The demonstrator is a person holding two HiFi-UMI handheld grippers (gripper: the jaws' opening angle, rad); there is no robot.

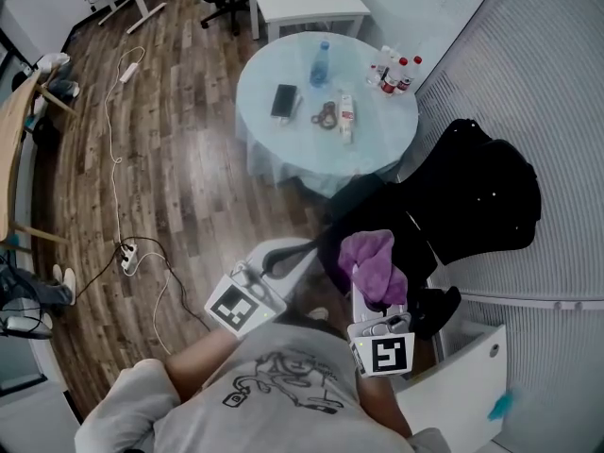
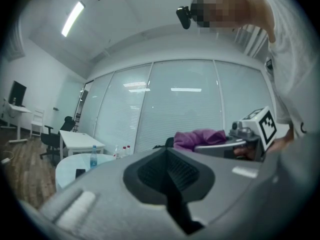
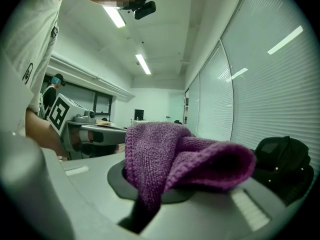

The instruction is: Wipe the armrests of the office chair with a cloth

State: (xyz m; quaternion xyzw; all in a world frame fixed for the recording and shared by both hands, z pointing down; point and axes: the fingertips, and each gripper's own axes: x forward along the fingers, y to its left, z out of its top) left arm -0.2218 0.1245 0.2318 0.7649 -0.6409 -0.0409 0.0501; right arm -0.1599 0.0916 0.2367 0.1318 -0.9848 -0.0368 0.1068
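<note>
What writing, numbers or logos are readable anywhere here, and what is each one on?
No text can be read in any view.
left marker cube, right marker cube: black-and-white square patterns, not letters.
Labels on the bottles and the packet: too small to read.
shirt print: a line drawing; no words legible.

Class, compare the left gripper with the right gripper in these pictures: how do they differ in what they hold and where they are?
The right gripper has its tongs shut on a purple cloth; the left gripper has its tongs shut on nothing. In the head view, the right gripper is nearer the black chair than the left gripper is. Both carry a square-marker cube and point away from the person.
</note>
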